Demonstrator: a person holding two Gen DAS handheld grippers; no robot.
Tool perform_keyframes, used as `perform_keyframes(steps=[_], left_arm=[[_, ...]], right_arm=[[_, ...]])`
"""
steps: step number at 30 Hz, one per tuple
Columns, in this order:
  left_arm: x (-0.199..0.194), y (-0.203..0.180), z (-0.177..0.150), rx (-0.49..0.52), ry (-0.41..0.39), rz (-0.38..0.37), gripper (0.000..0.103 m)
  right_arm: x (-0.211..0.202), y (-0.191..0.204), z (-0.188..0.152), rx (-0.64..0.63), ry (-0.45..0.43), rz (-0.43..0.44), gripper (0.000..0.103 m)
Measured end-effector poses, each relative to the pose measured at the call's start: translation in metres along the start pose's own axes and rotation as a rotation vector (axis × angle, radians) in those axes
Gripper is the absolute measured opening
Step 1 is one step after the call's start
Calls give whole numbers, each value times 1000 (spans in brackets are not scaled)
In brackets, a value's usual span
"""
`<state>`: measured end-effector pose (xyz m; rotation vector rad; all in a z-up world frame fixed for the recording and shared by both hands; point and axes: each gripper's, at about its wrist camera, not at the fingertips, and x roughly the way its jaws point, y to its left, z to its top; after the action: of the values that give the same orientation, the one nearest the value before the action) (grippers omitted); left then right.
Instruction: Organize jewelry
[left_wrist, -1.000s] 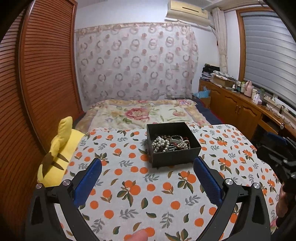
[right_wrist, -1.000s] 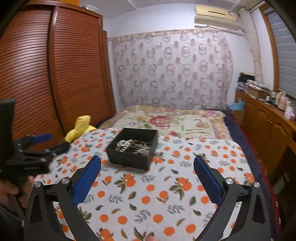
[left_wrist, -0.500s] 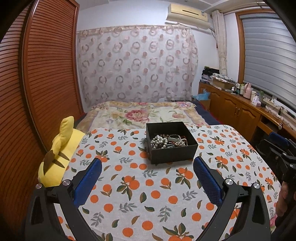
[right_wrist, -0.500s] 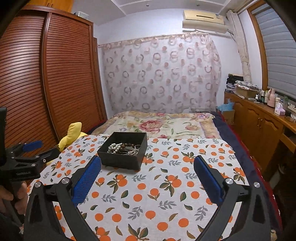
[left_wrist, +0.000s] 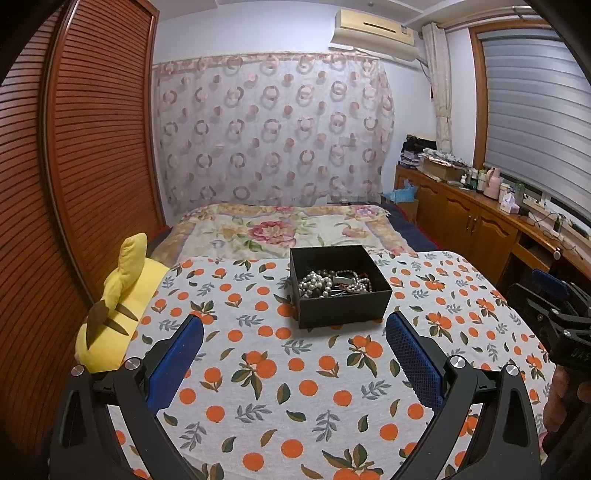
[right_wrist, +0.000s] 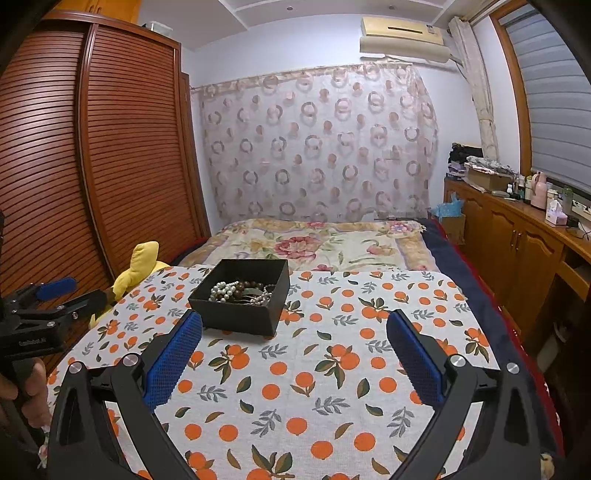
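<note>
my left hand-held gripper (left_wrist: 293, 334) hangs over the orange-print tablecloth (left_wrist: 280, 384) with its 2 blue pads spread wide apart, gripping nothing. the black box (left_wrist: 338, 286) sits on the cloth just beyond the fingertips, a little right of the midline and not touching either pad. my right hand-held gripper (right_wrist: 293, 332) is likewise spread wide and empty; from its camera the box (right_wrist: 242, 295) lies ahead to the left, its near corner just behind the left pad.

around the counter i see a louvered wooden wardrobe (left_wrist: 74, 177) on the left, the bed with a floral blanket (left_wrist: 280, 230) behind, a wooden cabinet (left_wrist: 476, 225) crowded with bottles on the right, and a yellow plush toy (left_wrist: 118, 295) at the cloth's left edge. nothing lies between either gripper and the box.

inside the box, a white pearl strand (left_wrist: 316, 282) is tangled with darker beaded pieces (left_wrist: 356, 282).

there is small white lettering on each gripper body as seen from the other camera, too blurred for me to read.
</note>
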<state>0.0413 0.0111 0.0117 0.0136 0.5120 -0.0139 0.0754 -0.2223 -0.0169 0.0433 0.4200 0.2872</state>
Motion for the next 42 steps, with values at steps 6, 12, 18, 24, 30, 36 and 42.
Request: perform_keyframes(steps=[6,12,18,24,30,36,42], left_arm=[[0,0,0,0,0,0,95],[-1,0,0,1,0,2,96],[-1,0,-1,-1,-1,0,96],[-2,-4,2,2,-5,0,96],[-3,-4,1,2,-5,0,96],[-4,-5,2,3,-7,-1,96],[-3,-6,2,3,-5,-1,96]], right_arm=[[0,1,-1,-1,0,-1,101],[1,1,-1,0,-2,-2,101],[3,2,-2,0,-4,-3,101],[3,2,-2,1,-3,-2,101],[3,2,-2,0,-4,-3,101],[3,2,-2,1,-4,-2,101],[3,2,-2,1,-4,-3,101]])
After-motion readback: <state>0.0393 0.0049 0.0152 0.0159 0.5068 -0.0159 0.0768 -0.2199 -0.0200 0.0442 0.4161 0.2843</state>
